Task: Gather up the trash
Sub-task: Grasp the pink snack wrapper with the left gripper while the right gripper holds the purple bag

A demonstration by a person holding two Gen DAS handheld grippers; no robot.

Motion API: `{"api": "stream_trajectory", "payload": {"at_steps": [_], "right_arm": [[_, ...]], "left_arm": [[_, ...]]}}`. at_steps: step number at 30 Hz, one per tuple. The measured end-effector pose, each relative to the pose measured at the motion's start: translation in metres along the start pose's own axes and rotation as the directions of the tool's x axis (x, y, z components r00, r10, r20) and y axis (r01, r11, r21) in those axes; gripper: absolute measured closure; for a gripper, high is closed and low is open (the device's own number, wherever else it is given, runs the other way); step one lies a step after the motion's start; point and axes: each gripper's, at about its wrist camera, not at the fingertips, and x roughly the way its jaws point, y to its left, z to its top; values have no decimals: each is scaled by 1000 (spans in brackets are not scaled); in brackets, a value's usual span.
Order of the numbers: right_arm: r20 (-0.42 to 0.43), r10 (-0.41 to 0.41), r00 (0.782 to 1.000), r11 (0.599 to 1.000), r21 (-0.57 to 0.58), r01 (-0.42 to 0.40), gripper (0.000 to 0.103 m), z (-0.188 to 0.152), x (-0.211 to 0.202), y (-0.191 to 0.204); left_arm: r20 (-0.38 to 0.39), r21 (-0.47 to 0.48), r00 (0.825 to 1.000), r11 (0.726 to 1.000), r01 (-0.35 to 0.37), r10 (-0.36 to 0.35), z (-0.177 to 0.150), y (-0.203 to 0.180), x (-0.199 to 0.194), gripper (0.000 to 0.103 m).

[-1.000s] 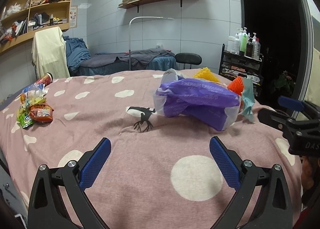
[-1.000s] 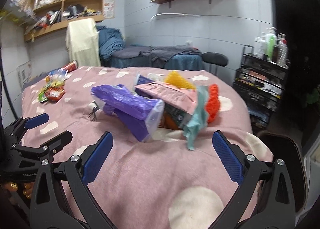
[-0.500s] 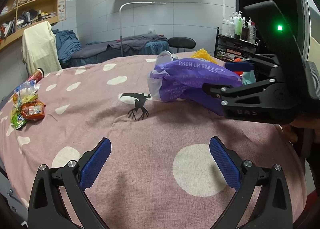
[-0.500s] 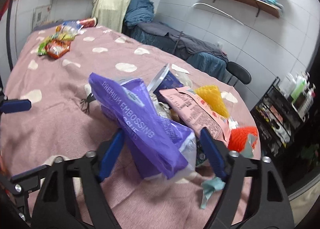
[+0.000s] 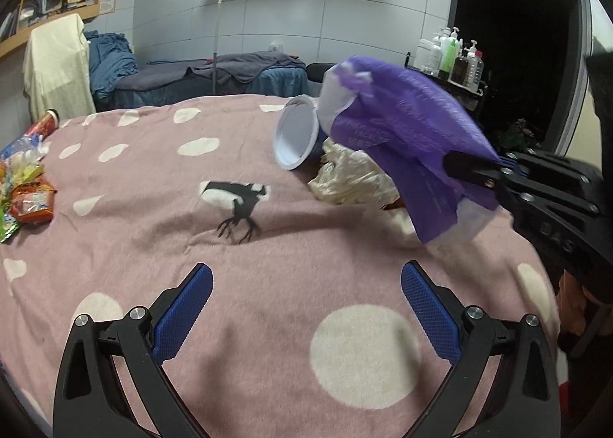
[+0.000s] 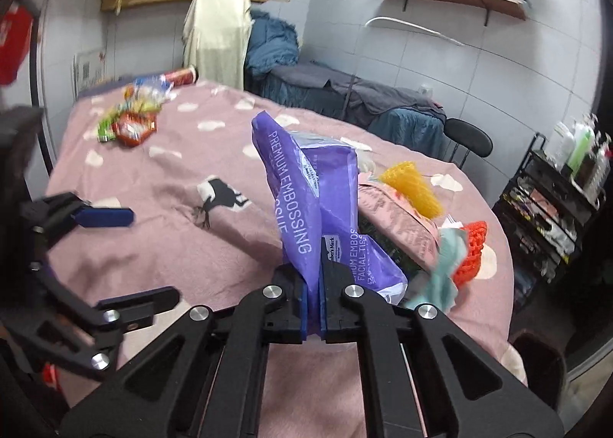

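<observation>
Here, the right gripper has just closed its jaws on the purple tissue wrapper, lifted above the spotted blanket, while the left gripper hovers open and empty. The thin film could slip free, since only its edge is pinched.

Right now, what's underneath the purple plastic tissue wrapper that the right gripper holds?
Under the purple plastic tissue wrapper lie a crumpled cream plastic bag and a tipped white paper cup. Its hanging end hides whatever lies farther right.
</observation>
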Motion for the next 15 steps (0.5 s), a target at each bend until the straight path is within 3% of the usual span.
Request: {"api": "stream_trajectory", "payload": {"at_steps": [3, 8, 12, 15], "right_arm": [[48, -4, 999, 998, 59, 1, 98, -3, -22, -11], [99, -94, 991, 987, 142, 80, 98, -10, -54, -32], [84, -164, 983, 973, 177, 148, 98, -20, -63, -47], [60, -185, 981, 964, 203, 169, 98, -30, -65, -55]], "left_arm": [[-2, -49, 998, 997, 64, -64, 13, 1, 8, 5], [17, -165, 985, 971, 175, -174, 42, 1, 24, 11], [22, -246, 966, 935, 255, -257, 60, -5, 40, 21], [13, -251, 959, 928, 277, -283, 73, -13, 54, 26]]}}
